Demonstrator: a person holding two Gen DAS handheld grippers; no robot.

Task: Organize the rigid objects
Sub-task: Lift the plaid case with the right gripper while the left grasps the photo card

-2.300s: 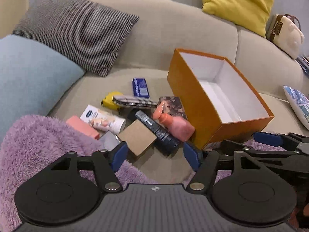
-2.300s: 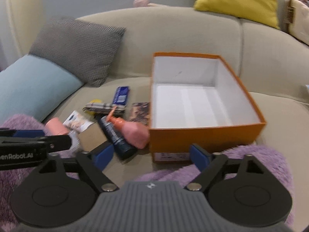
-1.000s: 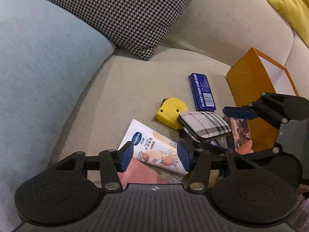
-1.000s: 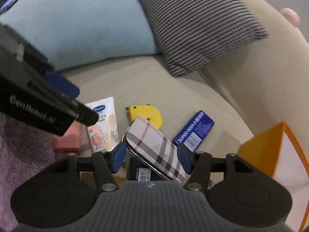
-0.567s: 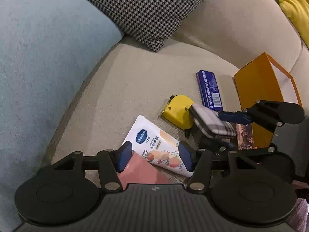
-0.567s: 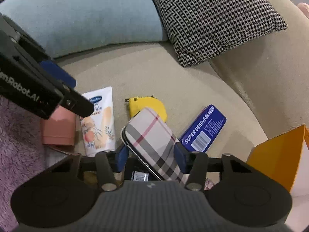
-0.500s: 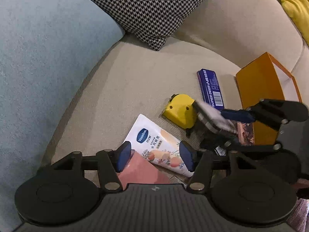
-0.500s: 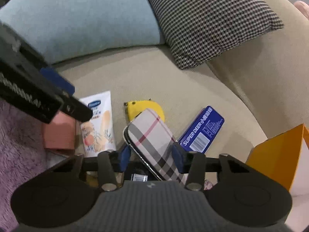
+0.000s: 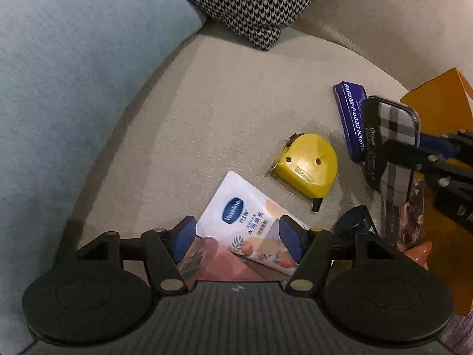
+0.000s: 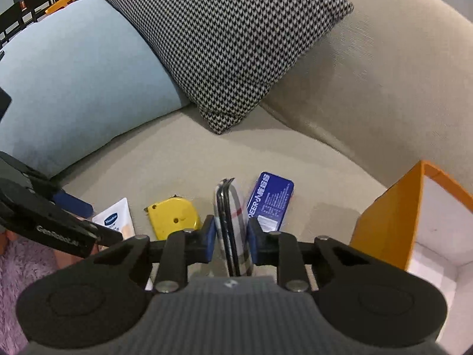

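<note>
My right gripper (image 10: pixel 230 236) has a plaid case (image 10: pixel 233 207) standing on edge between its blue pads; the jaws are closing and press on both faces. The left wrist view shows the same case (image 9: pixel 396 136) lifted near the orange box (image 9: pixel 437 100). My left gripper (image 9: pixel 238 236) points down over a white Vaseline tube (image 9: pixel 242 222) and a pink box (image 9: pixel 218 266); its jaws are opening and grip nothing. A yellow tape measure (image 9: pixel 307 165) and a blue tin (image 9: pixel 351 115) lie on the sofa seat.
A houndstooth cushion (image 10: pixel 236 44) and a light blue cushion (image 10: pixel 74 82) lean at the back left. The open orange box (image 10: pixel 393 216) stands at the right. A purple fluffy blanket (image 10: pixel 17 269) covers the near left. A dark tube (image 9: pixel 354 222) and a patterned packet (image 9: pixel 411 216) lie by the box.
The right gripper has shut on the plaid case, lifted it off the pile and rolled it onto its edge. The left gripper has widened and sunk closer to the Vaseline tube.
</note>
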